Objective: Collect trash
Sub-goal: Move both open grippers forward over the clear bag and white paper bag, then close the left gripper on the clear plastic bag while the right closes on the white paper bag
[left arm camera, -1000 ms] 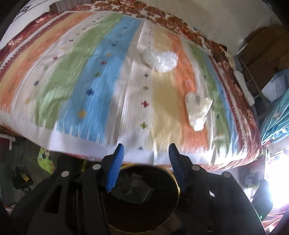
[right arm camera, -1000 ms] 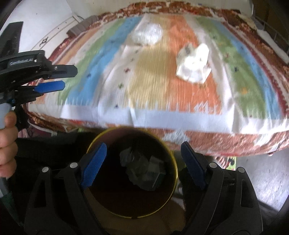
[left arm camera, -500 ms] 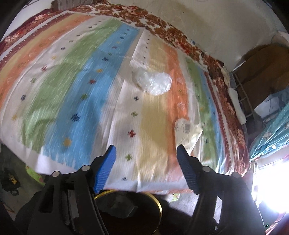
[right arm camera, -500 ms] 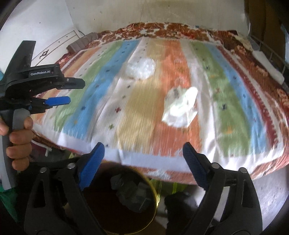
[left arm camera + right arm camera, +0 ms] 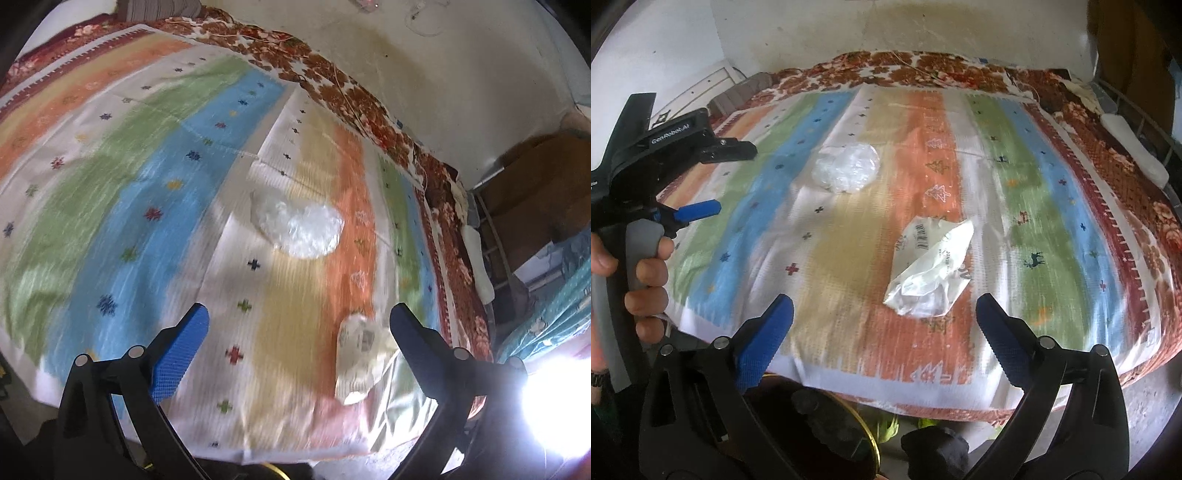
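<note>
Striped cloth [image 5: 1015, 206] in green, blue, tan and orange covers the bed under both grippers. Two pieces of trash lie on it, well apart from each other.

Right wrist view: right gripper [image 5: 884, 321] with jaws opening, already wide, nothing between the blue pads. Crumpled white wrapper [image 5: 931, 269] with printed text lies just ahead of the jaws, slightly toward the right finger, not touched. Clear plastic wad [image 5: 847, 168] sits farther ahead, beyond the left finger's line. Only this view shows the left gripper [image 5: 716, 181] from the side, out past the left finger: black body, one blue pad, a hand [image 5: 642, 280] wrapped round its grey handle. Only here also, below the jaws, the gold rim of a dark bin [image 5: 866, 432] beside the bed edge; contents too dark to tell.

Left wrist view: left gripper [image 5: 299, 325] jaws opening, wide, empty. Here the wrapper [image 5: 360, 362] lies close against the inner side of the right finger, partly blurred; contact cannot be told. Plastic wad [image 5: 301, 229] sits ahead, roughly centred between the fingers. This view alone shows brown cardboard boxes [image 5: 532, 192] and turquoise fabric [image 5: 554, 310] beyond the right finger, plus strong glare at lower right.
</note>
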Action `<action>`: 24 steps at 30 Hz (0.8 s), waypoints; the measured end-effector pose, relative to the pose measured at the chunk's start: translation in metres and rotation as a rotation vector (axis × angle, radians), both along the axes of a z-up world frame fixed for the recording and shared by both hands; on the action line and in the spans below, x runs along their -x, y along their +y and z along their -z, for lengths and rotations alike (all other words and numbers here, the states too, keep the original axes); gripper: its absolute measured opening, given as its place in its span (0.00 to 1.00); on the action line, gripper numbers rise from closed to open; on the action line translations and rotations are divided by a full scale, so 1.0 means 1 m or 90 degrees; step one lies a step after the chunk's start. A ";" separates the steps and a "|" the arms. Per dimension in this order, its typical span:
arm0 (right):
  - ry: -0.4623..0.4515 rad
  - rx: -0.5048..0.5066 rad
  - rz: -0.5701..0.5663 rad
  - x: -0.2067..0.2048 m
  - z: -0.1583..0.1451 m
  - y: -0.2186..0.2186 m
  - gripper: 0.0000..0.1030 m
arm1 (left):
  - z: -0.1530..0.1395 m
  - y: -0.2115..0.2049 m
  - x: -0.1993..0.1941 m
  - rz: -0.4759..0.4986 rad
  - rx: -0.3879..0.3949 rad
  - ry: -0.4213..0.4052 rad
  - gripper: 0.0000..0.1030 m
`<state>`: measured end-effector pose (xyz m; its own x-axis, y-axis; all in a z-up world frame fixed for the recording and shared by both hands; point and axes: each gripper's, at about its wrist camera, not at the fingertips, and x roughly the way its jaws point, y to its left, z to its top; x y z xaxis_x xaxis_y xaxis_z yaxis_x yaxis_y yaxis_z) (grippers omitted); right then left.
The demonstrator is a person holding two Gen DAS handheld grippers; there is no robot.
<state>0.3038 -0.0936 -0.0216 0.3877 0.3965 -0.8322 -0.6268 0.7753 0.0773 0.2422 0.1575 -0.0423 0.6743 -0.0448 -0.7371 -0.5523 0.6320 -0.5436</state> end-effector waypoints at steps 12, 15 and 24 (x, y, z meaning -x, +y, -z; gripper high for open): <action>0.048 0.001 0.027 -0.050 0.031 0.009 0.91 | 0.032 0.035 -0.032 -0.069 0.087 -0.019 0.94; 0.061 0.005 0.032 -0.060 0.041 0.012 0.91 | 0.046 0.044 -0.042 -0.071 0.131 -0.022 0.94; 0.111 0.003 0.048 -0.087 0.068 0.016 0.73 | 0.075 0.062 -0.063 -0.094 0.136 -0.016 0.90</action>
